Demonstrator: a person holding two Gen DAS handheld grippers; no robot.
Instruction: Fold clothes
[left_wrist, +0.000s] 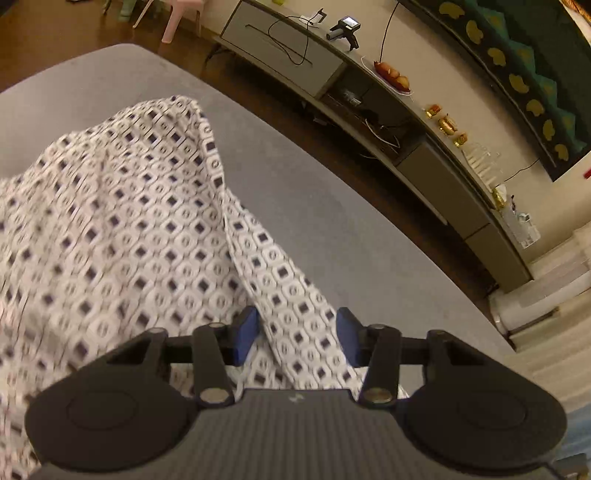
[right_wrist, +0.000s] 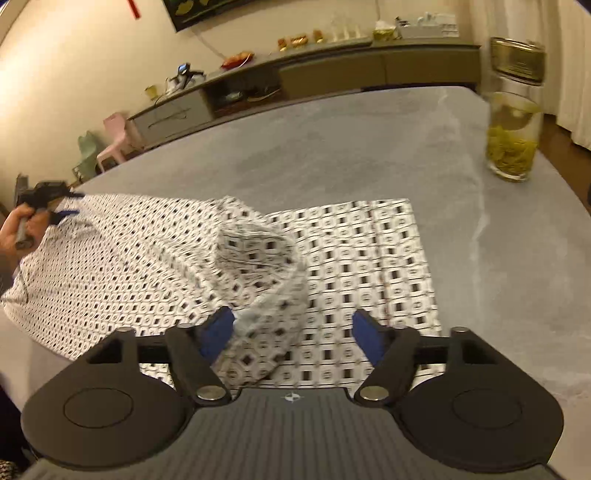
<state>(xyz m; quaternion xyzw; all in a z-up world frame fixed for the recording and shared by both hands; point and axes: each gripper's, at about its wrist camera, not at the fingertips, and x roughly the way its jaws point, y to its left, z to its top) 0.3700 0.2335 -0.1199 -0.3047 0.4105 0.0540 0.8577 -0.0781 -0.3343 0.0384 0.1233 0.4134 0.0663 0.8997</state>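
Shirt (right_wrist: 147, 266) lifted, both jaws parted

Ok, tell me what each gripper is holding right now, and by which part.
Neither clearly grips. The patterned garment runs up between the open pads of the left gripper and of the right gripper, a bunched fold at each; a firm pinch cannot be told.

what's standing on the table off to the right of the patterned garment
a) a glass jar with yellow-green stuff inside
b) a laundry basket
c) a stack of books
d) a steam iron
a, the right wrist view shows a lidded glass jar with yellow-green contents standing on the grey table, apart from the patterned garment.
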